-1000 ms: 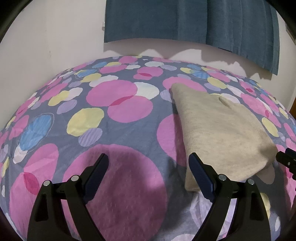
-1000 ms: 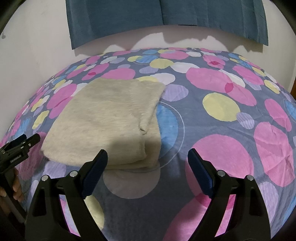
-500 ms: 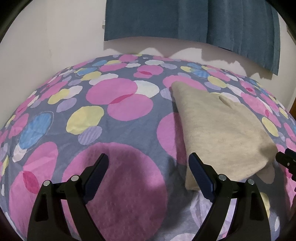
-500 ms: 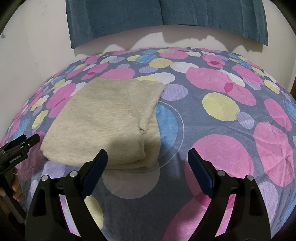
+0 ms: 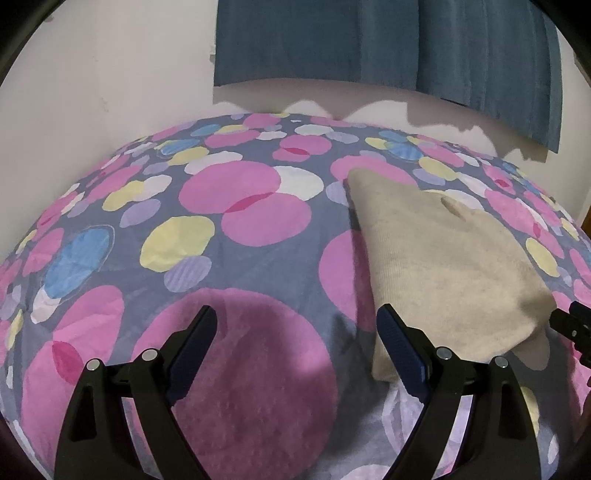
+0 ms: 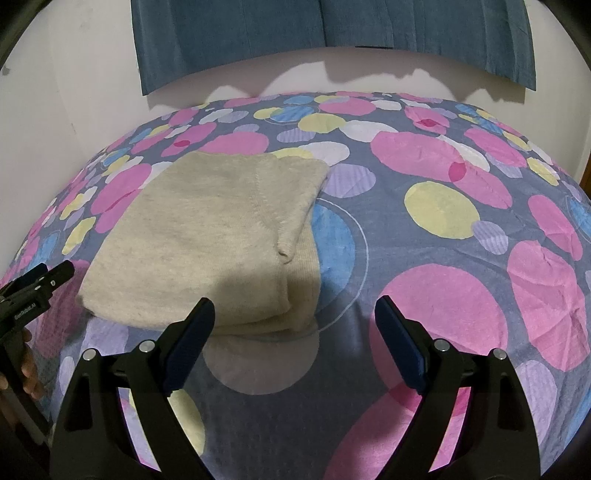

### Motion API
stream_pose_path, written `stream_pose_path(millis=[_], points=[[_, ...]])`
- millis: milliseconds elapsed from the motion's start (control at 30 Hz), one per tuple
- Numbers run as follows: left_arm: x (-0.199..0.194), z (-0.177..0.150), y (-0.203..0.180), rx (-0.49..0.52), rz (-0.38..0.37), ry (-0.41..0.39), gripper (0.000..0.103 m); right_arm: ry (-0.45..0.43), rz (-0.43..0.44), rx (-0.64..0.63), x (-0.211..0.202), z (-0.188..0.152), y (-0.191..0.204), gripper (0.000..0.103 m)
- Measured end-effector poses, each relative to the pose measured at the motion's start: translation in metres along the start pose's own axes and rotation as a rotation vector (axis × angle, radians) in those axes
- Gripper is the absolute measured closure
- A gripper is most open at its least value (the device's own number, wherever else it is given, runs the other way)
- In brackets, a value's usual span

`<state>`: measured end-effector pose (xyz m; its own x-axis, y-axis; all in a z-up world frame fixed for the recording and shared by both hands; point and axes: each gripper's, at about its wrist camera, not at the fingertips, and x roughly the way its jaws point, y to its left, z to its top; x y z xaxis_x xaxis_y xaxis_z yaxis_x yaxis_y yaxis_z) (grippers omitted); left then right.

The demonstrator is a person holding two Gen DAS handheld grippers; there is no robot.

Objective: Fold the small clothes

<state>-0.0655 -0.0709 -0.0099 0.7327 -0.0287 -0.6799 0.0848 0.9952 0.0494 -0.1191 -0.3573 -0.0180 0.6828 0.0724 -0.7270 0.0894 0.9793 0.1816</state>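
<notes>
Two tools hovered over a bed covered by a grey sheet (image 5: 280, 266) printed with pink, yellow, blue and white circles. The left tool (image 5: 297, 323) had its jaws spread wide with nothing between them; below it lay only bare sheet, darkened by the tool's shadow. The right tool (image 6: 295, 314) likewise stood wide open and empty, its dark-blue pads clear of any cloth.

One beige knitted garment (image 6: 207, 236), already folded into a thick rectangular stack, lay flat on the sheet. In the right wrist view it sat left of centre, its near edge just beyond the tool's left finger; a folded flap with a stitched seam ran down its right side. In the left wrist view the same garment (image 5: 447, 266) lay to the right, its near corner just beside the tool's right finger, apart from it as far as could be told.

Each tool's tip showed at the edge of the other's view. Fingers of a hand (image 6: 29, 373) gripped the left tool's handle. Behind the bed, a blue curtain (image 6: 332, 33) hung against a white wall (image 5: 103, 85).
</notes>
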Motion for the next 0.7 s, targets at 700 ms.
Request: stream_pose_path(millis=[700], points=[[0.0041,0.0027,-0.0004,0.004,0.01,0.02,0.016,0.01,0.005,0.017,0.005,0.0028,-0.0032,0.015]])
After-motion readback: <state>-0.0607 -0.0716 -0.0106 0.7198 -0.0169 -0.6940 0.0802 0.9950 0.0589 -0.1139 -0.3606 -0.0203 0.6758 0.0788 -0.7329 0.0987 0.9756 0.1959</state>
